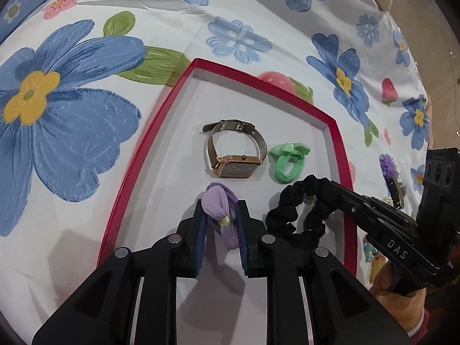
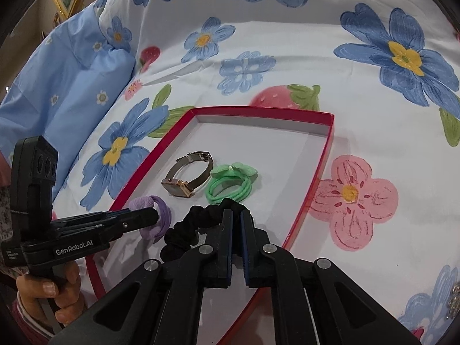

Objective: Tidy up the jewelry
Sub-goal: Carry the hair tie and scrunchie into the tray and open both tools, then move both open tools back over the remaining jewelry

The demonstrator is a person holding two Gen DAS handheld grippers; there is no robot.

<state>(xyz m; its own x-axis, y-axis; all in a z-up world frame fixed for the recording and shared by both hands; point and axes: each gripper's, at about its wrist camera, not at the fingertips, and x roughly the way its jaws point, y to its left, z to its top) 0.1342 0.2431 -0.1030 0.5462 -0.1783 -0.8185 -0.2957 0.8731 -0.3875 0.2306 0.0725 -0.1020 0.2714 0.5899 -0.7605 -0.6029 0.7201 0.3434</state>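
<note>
My left gripper (image 1: 221, 224) pinches a lilac hair tie (image 1: 220, 215) low over the near end of the red-rimmed tray (image 1: 339, 143). My right gripper (image 2: 236, 224) clamps a black scrunchie (image 2: 187, 230) beside it. Further in lie a gold square-faced watch (image 1: 233, 155) and a green bow tie-band (image 1: 287, 161), just apart. More trinkets (image 1: 391, 178) outside the tray's right rim are too small to make out. Floral bedsheet (image 1: 72, 132) underneath, blue pillow (image 2: 72, 80) behind.

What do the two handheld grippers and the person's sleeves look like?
Both the left gripper and right gripper are black plastic with blue finger pads and silver pivot screws. One side reads "GenRobot.AI", the other "DAS". The striped pink sleeve cuff shows.
</note>
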